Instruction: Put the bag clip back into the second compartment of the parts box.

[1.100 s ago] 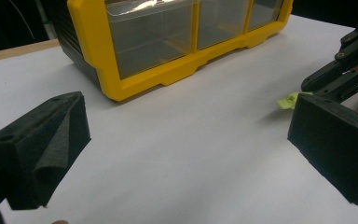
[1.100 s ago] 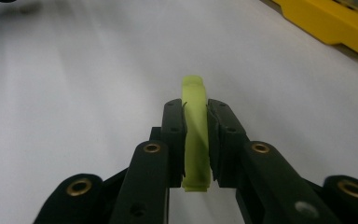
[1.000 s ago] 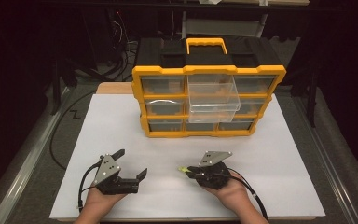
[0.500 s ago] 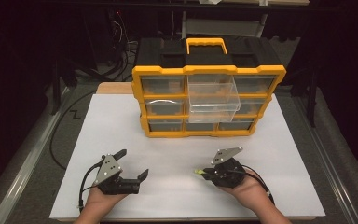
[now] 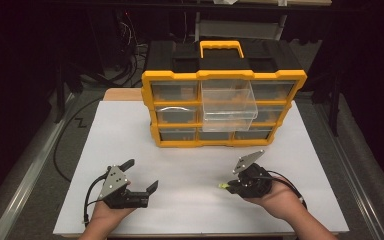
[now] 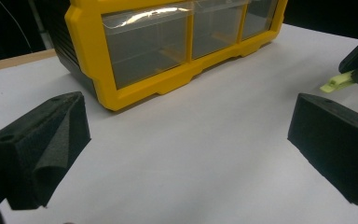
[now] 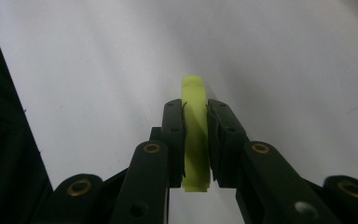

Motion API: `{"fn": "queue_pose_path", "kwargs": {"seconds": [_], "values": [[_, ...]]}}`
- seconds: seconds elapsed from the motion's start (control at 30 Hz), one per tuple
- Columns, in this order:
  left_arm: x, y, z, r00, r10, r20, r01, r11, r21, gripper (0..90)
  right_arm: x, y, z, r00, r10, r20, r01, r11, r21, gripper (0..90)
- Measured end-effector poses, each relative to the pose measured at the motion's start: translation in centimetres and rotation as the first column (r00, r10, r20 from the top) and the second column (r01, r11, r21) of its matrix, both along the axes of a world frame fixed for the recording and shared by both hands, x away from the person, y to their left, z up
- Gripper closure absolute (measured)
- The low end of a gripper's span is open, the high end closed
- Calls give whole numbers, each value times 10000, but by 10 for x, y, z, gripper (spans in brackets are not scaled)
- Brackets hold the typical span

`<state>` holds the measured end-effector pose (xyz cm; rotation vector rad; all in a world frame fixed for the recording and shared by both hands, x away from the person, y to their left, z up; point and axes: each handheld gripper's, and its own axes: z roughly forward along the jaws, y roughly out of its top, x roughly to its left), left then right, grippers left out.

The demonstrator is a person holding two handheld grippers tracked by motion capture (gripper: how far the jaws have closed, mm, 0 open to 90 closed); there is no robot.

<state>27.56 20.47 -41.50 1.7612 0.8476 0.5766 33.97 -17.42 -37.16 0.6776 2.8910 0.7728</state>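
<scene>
Our right gripper (image 7: 196, 140) fingers clamp a yellow-green plastic piece (image 7: 195, 135); our left gripper (image 5: 142, 182) fingers gape wide, empty, above the white surface (image 5: 190, 155).

Too small in the high view to identify: yellow-green piece (image 5: 223, 186). Lower part hidden between right gripper (image 7: 196, 116) pads. Cut off at the top edge of the left gripper view: organizer (image 6: 93, 56). Drawer contents blurred by glare, unreadable.
</scene>
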Motion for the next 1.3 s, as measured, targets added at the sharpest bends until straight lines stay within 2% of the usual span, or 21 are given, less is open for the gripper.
{"fn": "queue_pose_path", "kwargs": {"seconds": [0.23, 0.47, 0.83, 1.07, 1.3], "values": [[-1, -1, 0, 10000, -77, -5, 77, 9999, 83, 4, 2, -4, 15, 9997, 61, -222, -65, 9998, -183, 793], [-2, -2, -1, 10000, -63, 49, 63, 9999, 100, 4, 4, -7, 37, 9989, 290, -362, -307, 9984, -479, 792], [-2, -2, 0, 9999, -152, 38, 152, 9999, 69, 4, 8, -10, 62, 9970, 539, -553, -568, 9970, -519, 792], [-2, -1, -1, 9998, -178, 22, 178, 9998, -52, 4, 10, -8, 78, 9943, 724, -780, -778, 9945, -695, 792], [-2, 0, 0, 9999, -117, 108, 120, 9997, -222, 4, 11, -10, 94, 9931, 908, -743, -958, 9931, -674, 792]]}}
